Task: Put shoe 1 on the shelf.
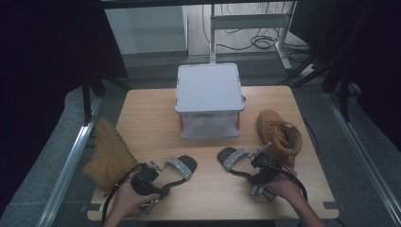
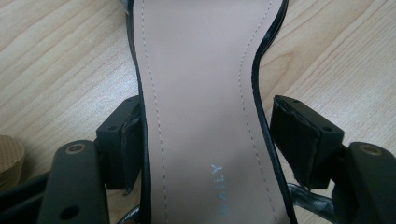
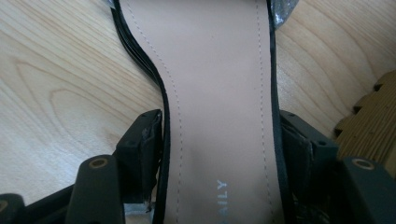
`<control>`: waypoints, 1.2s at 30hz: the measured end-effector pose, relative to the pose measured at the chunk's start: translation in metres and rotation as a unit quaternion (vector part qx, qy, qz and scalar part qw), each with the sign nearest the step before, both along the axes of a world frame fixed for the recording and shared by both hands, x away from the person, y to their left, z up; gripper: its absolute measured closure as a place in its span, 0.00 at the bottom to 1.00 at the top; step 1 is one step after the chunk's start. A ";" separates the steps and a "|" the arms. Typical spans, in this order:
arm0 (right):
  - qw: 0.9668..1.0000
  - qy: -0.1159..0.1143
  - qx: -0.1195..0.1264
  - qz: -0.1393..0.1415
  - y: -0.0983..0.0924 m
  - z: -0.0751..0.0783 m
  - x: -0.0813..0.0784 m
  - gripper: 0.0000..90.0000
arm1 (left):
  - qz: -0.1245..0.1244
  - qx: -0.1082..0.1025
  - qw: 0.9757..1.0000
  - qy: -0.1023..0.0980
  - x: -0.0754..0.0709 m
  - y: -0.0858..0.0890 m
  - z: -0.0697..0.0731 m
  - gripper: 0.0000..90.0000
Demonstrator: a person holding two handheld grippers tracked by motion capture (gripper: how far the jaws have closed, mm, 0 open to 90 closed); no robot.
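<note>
Table (image 1: 208, 156) w/ 2 boots, high view

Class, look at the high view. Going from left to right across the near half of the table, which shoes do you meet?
Tan boot lying off the table's left edge → left sandal → right sandal → tan boot on the table.

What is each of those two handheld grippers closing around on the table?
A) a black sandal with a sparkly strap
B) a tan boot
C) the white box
A: each gripper, left gripper and right gripper, has a sandal, left sandal and right sandal, between its jaws.
</note>
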State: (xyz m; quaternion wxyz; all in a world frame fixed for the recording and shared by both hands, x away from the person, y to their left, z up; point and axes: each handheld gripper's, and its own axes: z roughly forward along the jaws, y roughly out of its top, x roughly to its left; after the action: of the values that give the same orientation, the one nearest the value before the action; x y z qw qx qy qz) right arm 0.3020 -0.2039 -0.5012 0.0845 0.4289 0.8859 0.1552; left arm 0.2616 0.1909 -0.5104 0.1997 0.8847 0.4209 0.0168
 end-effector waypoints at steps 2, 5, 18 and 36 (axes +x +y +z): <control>1.000 0.002 -0.009 -0.004 0.001 0.000 0.001 0.44 | 0.001 0.002 1.000 0.003 0.001 -0.001 0.000 0.34; 1.000 0.006 -0.006 -0.005 0.001 0.001 0.002 0.47 | 0.014 0.001 1.000 0.002 0.002 0.001 0.001 0.44; 1.000 -0.001 0.004 -0.008 -0.001 0.000 0.000 0.47 | 0.017 0.019 1.000 0.001 0.002 -0.003 0.001 0.45; 1.000 -0.015 0.013 -0.007 -0.003 -0.001 -0.003 0.47 | 0.030 0.041 0.999 -0.007 0.002 -0.010 0.001 0.42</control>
State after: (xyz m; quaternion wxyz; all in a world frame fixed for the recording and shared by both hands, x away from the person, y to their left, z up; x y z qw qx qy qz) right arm 0.2995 -0.2066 -0.5024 0.0936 0.4341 0.8792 0.1725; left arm 0.2632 0.1812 -0.5096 0.1658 0.8790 0.4446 0.0463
